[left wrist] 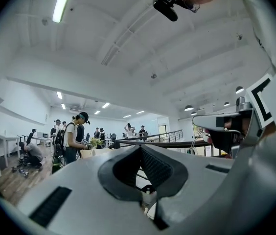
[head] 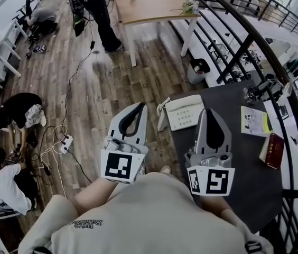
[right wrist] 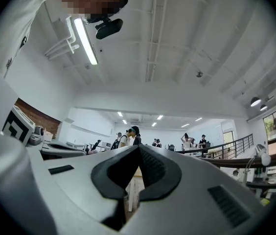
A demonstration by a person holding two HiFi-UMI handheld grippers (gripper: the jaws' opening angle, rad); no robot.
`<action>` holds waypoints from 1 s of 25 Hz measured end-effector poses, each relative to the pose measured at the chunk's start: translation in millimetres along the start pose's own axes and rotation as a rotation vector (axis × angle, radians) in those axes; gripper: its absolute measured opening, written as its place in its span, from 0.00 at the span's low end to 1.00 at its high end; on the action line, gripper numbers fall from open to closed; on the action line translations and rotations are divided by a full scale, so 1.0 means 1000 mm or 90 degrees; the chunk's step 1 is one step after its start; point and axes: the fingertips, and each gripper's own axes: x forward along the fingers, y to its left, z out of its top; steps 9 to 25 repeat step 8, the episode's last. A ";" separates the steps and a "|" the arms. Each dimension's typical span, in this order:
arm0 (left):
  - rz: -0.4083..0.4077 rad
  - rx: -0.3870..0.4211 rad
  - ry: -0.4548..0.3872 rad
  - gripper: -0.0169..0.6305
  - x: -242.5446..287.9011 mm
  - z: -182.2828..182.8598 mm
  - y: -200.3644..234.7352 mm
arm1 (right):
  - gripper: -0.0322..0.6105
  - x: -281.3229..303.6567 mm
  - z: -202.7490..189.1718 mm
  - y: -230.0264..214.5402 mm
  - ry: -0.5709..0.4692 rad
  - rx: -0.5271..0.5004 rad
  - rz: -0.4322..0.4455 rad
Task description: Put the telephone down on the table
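Lying flat on surface (head: 228, 157) corner: phone (head: 183, 111) | left claw (head: 140, 107), right claw (head: 211, 112) both pinched together, empty, short of it | likely light, stiff, slick plastic; hold across body's sides.

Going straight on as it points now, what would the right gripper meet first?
Nothing near, it seems: the right gripper would pass above the dark table, beside the telephone. Far ahead stands a wooden table.

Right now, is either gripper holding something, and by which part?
Nothing is held. The left gripper and the right gripper are shut and empty; the telephone lies on the table.
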 end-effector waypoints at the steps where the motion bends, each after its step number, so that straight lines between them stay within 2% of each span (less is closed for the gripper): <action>1: 0.004 -0.003 -0.005 0.03 0.000 0.002 0.001 | 0.05 0.001 0.000 0.000 0.001 0.000 0.002; 6: -0.001 0.020 -0.009 0.03 -0.002 0.005 0.001 | 0.05 0.003 -0.001 0.006 0.007 0.001 0.009; 25: -0.003 0.020 -0.006 0.03 -0.004 0.004 0.001 | 0.05 0.004 -0.001 0.011 0.009 0.000 0.012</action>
